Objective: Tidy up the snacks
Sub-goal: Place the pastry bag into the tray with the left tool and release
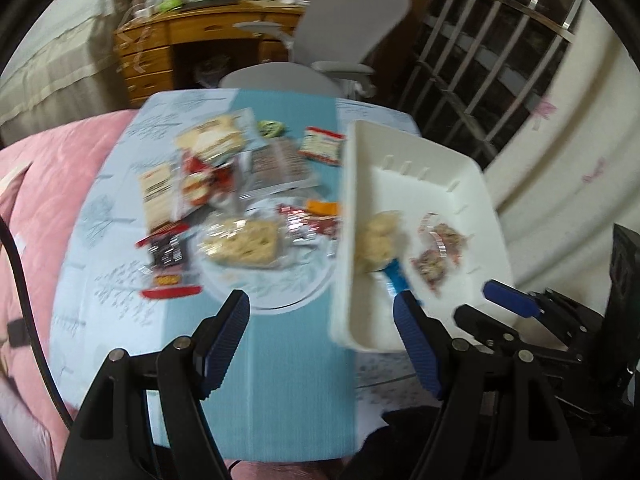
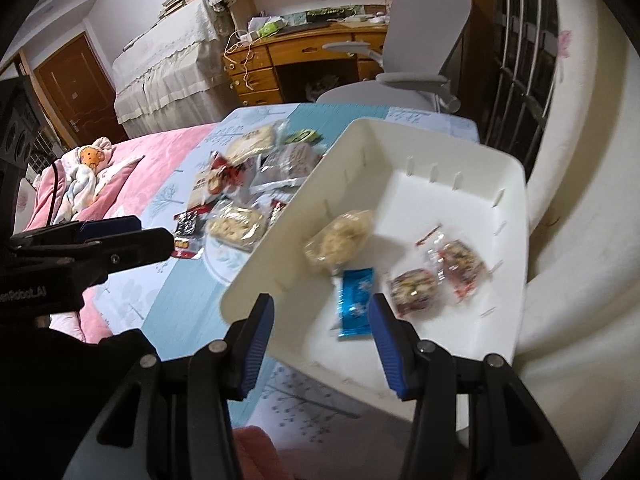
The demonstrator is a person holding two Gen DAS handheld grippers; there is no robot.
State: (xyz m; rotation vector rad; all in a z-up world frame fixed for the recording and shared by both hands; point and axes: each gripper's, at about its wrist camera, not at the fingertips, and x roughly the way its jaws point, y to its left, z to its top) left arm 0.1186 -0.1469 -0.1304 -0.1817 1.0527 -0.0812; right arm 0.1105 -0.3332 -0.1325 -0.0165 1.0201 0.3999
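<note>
The left gripper (image 1: 322, 312) and right gripper (image 2: 320, 320) are both hanging released, the loose snacks (image 1: 240, 242) lying ahead-left of the bin (image 2: 472, 184), nearer the left.

Left wrist view: looking forward along the left hand-held gripper (image 1: 322, 316), from above the near end of the surface (image 1: 280, 380), angled down at the heap of snack packets (image 1: 224, 200), close. White bin (image 1: 436, 184) at right, pink bed (image 1: 52, 200) at left, right hand-held gripper (image 1: 500, 304) entering at lower right.

Right wrist view: set further right, looking along the right hand-held gripper (image 2: 320, 320), almost over the white bin (image 2: 440, 184), very close, turned slightly leftward. Left hand-held gripper (image 2: 120, 232) seen side-on at left edge.

Shared by both: bin and contents, snack packets (image 2: 248, 184), surface (image 2: 168, 304), grey chair (image 1: 352, 32) (image 2: 424, 40), wooden desk (image 1: 192, 48) (image 2: 304, 56), barred window (image 1: 492, 52) (image 2: 520, 40).
</note>
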